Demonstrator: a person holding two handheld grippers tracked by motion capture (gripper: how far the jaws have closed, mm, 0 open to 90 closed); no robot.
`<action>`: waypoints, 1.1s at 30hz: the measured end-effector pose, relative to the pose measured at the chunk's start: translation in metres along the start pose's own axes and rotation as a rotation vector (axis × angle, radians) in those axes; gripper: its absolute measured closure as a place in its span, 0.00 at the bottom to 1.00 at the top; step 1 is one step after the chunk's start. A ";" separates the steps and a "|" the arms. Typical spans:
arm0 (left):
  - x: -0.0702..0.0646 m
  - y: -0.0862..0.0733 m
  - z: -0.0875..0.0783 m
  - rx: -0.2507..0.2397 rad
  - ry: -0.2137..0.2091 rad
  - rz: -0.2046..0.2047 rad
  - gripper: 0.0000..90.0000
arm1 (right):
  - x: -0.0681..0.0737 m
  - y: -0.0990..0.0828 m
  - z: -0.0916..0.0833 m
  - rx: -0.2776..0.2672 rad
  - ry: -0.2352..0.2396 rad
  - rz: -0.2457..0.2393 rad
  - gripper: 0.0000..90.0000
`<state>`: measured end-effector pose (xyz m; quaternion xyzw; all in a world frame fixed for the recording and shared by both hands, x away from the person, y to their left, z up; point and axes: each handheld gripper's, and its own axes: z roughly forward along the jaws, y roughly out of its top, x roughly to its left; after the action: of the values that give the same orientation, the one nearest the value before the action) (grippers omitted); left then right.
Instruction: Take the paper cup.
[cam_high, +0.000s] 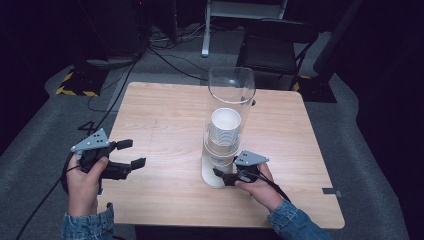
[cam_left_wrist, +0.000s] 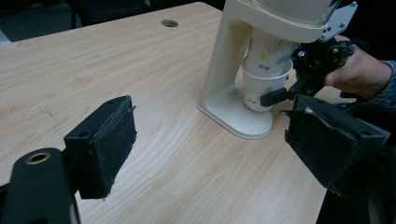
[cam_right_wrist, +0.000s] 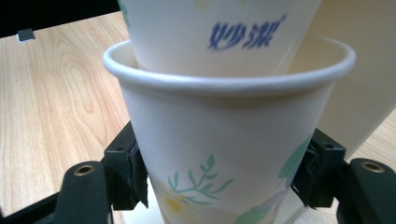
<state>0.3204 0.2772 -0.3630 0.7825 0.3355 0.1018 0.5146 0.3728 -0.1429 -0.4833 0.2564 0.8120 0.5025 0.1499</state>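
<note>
Dim room, grey carpet (cam_high: 35, 150), black chair (cam_high: 272, 47)

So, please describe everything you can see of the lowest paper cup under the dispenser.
The lowest white paper cup, printed with green leaves and a yellow flower, has a rolled rim and stands upright. It hangs partly pulled out below the next cup, which is nested inside it, under the cream plastic cup dispenser. The right claw is shut on its lower wall, one black pad on each side. Its bottom is clear of the dispenser's base.

in the right gripper view the held paper cup (cam_right_wrist: 224, 154) is cut off below, and the blue lettering (cam_right_wrist: 245, 32) on the cup above is blurred.
</note>
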 end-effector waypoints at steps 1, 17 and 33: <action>0.000 0.000 0.000 0.000 -0.002 -0.003 0.18 | 0.000 -0.001 0.000 0.003 0.001 -0.001 0.35; 0.003 0.003 0.006 0.008 -0.010 0.000 0.18 | 0.000 -0.009 -0.008 0.049 -0.027 -0.030 0.35; 0.006 0.006 0.015 0.018 -0.026 -0.001 0.18 | -0.021 -0.016 -0.036 0.058 -0.128 -0.019 0.35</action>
<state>0.3349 0.2688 -0.3656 0.7882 0.3302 0.0883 0.5117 0.3679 -0.1879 -0.4818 0.2844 0.8173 0.4600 0.1987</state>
